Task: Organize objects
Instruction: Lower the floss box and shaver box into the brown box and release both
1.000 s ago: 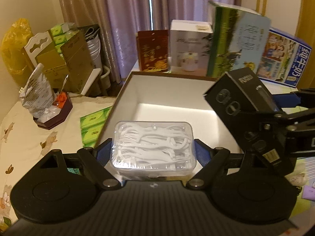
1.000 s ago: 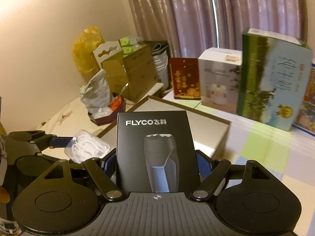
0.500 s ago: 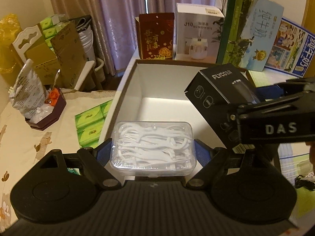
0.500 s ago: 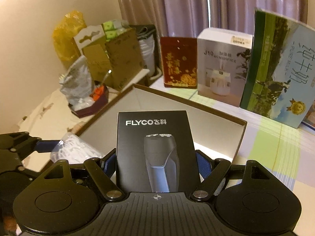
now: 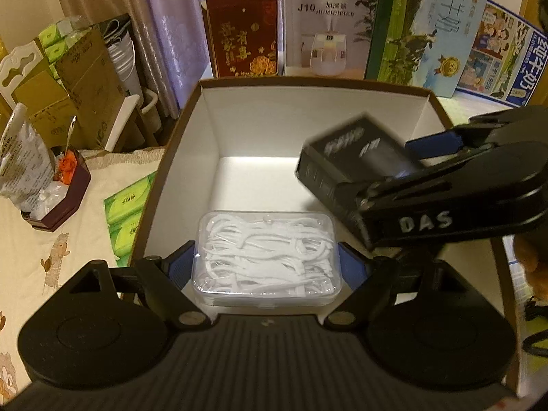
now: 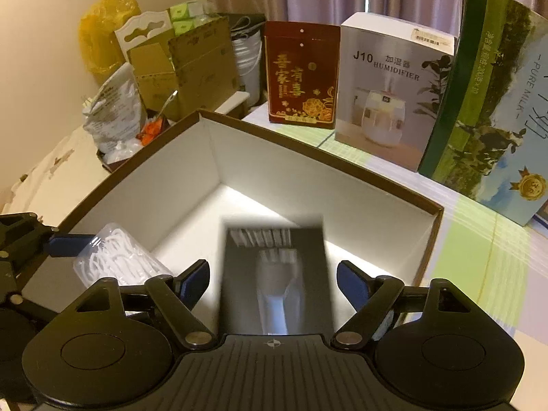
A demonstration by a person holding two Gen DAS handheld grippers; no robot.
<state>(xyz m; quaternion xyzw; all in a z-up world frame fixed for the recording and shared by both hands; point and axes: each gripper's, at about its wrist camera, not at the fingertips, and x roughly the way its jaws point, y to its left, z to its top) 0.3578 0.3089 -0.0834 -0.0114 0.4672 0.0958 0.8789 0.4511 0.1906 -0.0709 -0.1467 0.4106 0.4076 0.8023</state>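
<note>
Both grippers lower over open box (image 5: 308, 84) — left gripper (image 5: 267, 263) clamps clear floss case (image 5: 267, 257); right gripper (image 6: 273, 279) opening, black carton (image 6: 274, 274) loose.

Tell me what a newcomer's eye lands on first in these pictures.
First, the big open cardboard box with its bright white inside, filling the middle of both views. Over it, the left claw grips a clear case of white floss picks, while the right claw is opening, with gaps beside the blurred black shaver box between its pads. Behind stands a row of upright packages, among them the white humidifier box.
</note>
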